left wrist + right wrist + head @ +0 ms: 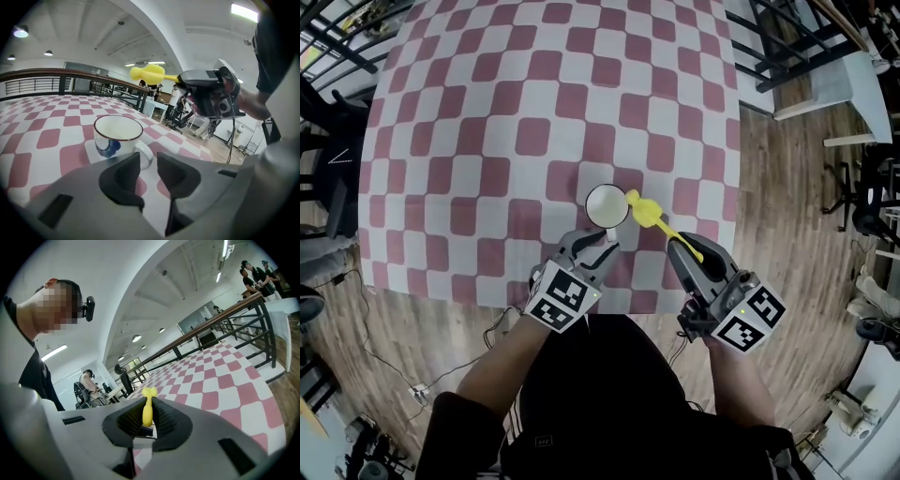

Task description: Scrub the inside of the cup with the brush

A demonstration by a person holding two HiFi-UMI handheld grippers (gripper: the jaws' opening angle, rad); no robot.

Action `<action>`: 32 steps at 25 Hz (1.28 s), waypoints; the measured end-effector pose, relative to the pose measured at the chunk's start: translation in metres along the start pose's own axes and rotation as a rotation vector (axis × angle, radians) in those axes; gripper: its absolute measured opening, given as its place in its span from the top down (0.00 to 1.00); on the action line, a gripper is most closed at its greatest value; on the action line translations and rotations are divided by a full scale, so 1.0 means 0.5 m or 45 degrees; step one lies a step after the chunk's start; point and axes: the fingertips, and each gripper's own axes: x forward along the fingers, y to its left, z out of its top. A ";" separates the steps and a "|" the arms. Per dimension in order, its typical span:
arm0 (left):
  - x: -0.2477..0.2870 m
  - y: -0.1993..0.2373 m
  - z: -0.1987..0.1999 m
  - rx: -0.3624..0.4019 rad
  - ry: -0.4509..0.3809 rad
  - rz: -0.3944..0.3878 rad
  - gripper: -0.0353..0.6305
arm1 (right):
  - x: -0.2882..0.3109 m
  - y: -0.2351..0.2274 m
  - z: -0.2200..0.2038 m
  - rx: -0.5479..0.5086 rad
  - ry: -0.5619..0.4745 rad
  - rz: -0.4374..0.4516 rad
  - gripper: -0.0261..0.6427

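A white cup (606, 206) with a blue mark (117, 136) stands upright on the red-and-white checked table (487, 141), near its front edge. My left gripper (602, 251) reaches it from the near side; its jaws (148, 157) are closed on the cup's handle (144, 152). My right gripper (682, 246) is shut on the handle of a yellow brush (652, 217). The brush head (147, 72) hangs in the air just right of the cup's rim, above table level. In the right gripper view the brush handle (148, 411) stands pinched between the jaws.
The table's front edge (581, 305) is close to my body, with wooden floor (787, 187) to the right and left. Black metal frames (778, 47) stand at the far right. A cable (384, 366) lies on the floor at the left. Other people are in the background.
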 end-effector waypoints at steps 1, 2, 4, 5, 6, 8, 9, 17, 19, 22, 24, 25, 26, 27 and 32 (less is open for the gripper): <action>0.009 0.002 -0.004 0.011 0.006 0.003 0.79 | 0.001 -0.001 -0.004 0.006 0.002 0.000 0.89; 0.017 0.002 -0.007 0.022 0.010 0.003 0.79 | 0.000 -0.001 -0.008 0.013 0.005 0.000 0.89; 0.031 -0.004 -0.010 0.035 0.002 -0.001 0.79 | -0.004 -0.004 -0.017 0.026 0.012 -0.003 0.89; 0.036 -0.006 -0.010 0.039 -0.012 0.001 0.79 | -0.006 -0.006 -0.020 0.030 0.013 -0.008 0.89; 0.040 -0.007 -0.009 0.042 -0.029 0.008 0.79 | -0.009 -0.010 -0.022 0.033 0.013 -0.014 0.89; 0.043 -0.004 -0.008 0.051 -0.058 0.034 0.81 | -0.014 -0.016 -0.024 0.035 0.007 -0.026 0.89; 0.043 -0.001 -0.008 0.059 -0.066 0.048 0.84 | -0.016 -0.019 -0.025 0.035 0.003 -0.031 0.89; 0.035 -0.002 0.030 0.051 -0.121 0.026 0.88 | -0.046 -0.022 -0.009 0.024 -0.019 -0.023 0.89; 0.027 -0.006 0.052 0.049 -0.140 0.019 0.88 | -0.056 -0.020 0.003 0.015 -0.029 -0.008 0.89; -0.008 -0.023 0.085 0.112 -0.148 0.020 0.88 | -0.068 -0.003 0.026 -0.014 -0.043 0.025 0.89; -0.043 -0.048 0.106 0.187 -0.142 0.015 0.88 | -0.077 0.015 0.048 -0.038 -0.041 0.065 0.89; -0.062 -0.066 0.117 0.226 -0.142 0.006 0.88 | -0.082 0.027 0.060 -0.053 -0.037 0.094 0.89; -0.082 -0.087 0.128 0.257 -0.147 -0.010 0.87 | -0.087 0.040 0.071 -0.074 -0.031 0.125 0.89; -0.101 -0.109 0.141 0.275 -0.161 -0.032 0.87 | -0.090 0.051 0.082 -0.102 -0.026 0.151 0.89; -0.179 -0.165 0.199 0.142 -0.351 -0.228 0.88 | -0.081 0.081 0.128 -0.160 -0.042 0.177 0.89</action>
